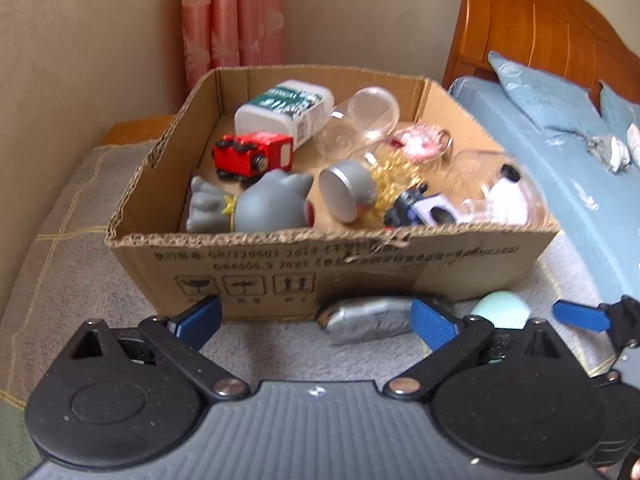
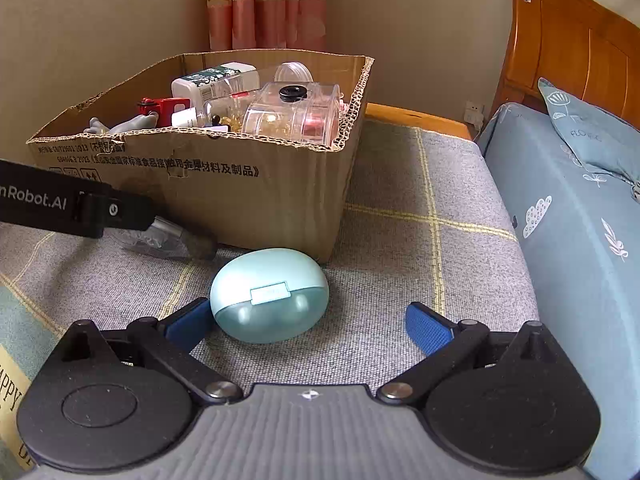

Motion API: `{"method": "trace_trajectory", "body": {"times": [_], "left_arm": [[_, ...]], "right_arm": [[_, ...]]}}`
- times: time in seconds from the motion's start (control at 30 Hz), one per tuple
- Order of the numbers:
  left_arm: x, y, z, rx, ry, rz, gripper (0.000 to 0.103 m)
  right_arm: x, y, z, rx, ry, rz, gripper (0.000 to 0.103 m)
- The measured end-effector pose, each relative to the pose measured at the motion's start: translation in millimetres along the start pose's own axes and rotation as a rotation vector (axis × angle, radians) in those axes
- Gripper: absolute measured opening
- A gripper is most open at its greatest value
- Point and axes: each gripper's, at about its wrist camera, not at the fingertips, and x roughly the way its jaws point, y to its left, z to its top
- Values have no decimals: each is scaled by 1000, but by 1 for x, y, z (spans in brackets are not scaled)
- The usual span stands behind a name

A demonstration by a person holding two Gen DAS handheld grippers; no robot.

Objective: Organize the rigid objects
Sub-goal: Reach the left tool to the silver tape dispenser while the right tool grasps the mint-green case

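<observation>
Both tongs gape wide, holding nothing. The right tongs [image 2: 308, 324] flank a mint earbud case [image 2: 269, 295] at frame centre before the cardboard box [image 2: 240, 184]. The left tongs [image 1: 316, 320] half-hide a blurred silver object [image 1: 362, 318].

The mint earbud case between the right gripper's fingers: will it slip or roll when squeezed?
The mint earbud case looks glossy and rounded, so it may slip from the right gripper. Probably stiff and light. On the woven blanket it likely rocks rather than rolls far.
</observation>
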Motion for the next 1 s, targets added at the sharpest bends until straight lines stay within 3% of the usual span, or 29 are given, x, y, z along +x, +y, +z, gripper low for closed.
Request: {"method": "trace_trajectory", "body": {"times": [0.13, 0.53, 0.77, 1.0], "left_arm": [[2, 4, -12, 39, 31, 62, 101], [-8, 3, -23, 75, 31, 18, 101], [-10, -2, -24, 94, 29, 0, 101], [-5, -15, -19, 95, 28, -13, 101]], "right_arm": [[-2, 0, -2, -3, -6, 3, 103], [2, -1, 2, -100, -34, 74, 102], [-5, 3, 5, -171, -53, 153, 66], [-13, -2, -1, -130, -23, 102, 66]]}}
